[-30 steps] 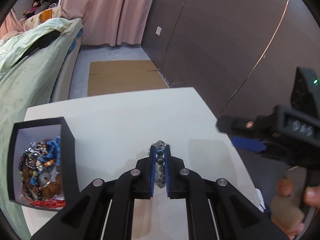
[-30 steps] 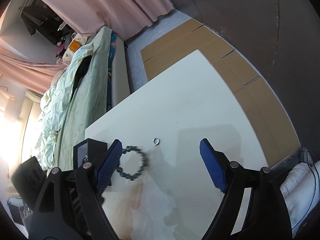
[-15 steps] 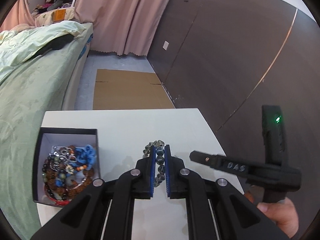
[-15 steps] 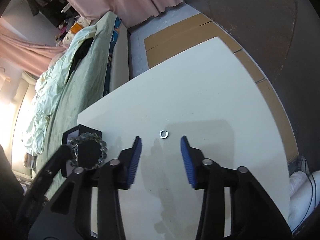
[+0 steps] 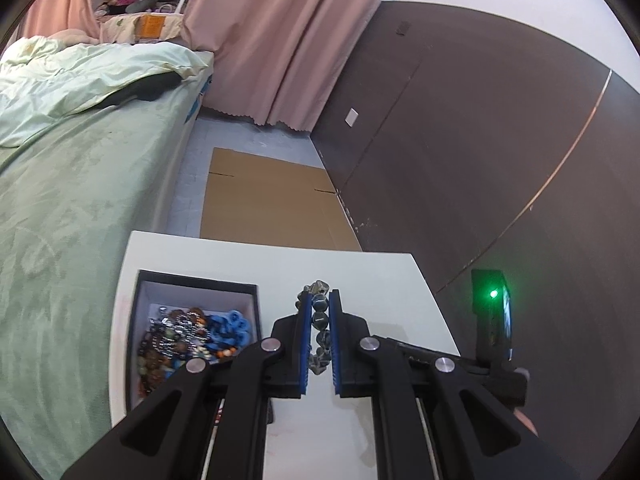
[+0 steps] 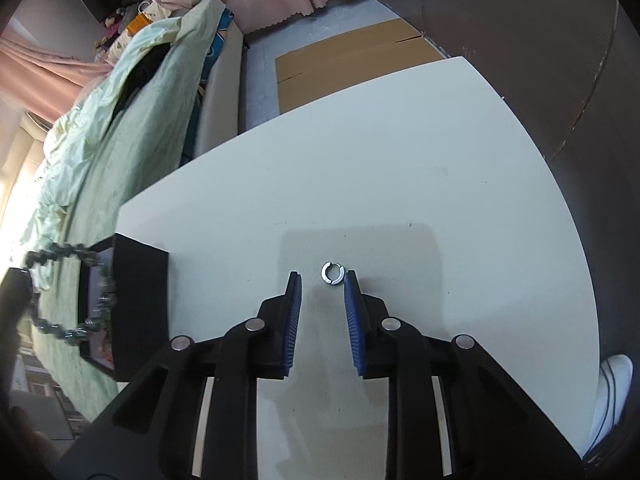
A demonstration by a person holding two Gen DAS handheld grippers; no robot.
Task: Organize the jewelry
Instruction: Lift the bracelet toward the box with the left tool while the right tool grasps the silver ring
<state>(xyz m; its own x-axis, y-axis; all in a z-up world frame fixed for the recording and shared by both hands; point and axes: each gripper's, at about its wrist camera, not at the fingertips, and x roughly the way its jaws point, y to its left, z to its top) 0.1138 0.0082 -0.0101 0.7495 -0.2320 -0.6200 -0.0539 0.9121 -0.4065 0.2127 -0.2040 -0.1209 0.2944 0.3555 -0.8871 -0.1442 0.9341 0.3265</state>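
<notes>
My left gripper (image 5: 320, 300) is shut on a dark beaded bracelet (image 5: 320, 320) and holds it above the white table (image 5: 380, 280), just right of a black jewelry box (image 5: 192, 284) filled with several beaded pieces. In the right wrist view the bracelet (image 6: 60, 256) hangs as a loop over the box (image 6: 136, 296) at the left. My right gripper (image 6: 322, 280) is open and narrow, low over the table (image 6: 360, 180), with a small silver ring (image 6: 333, 273) lying just past its fingertips.
A bed with a green cover (image 5: 60, 200) runs along the table's left side. Flat cardboard (image 5: 264, 204) lies on the floor beyond the table. A dark wall (image 5: 500, 160) stands to the right. A white shoe (image 6: 612, 396) shows at the table's right edge.
My left gripper lifted the bracelet off the table and carried it left toward the box. My right gripper narrowed its jaws and moved in on the silver ring.
</notes>
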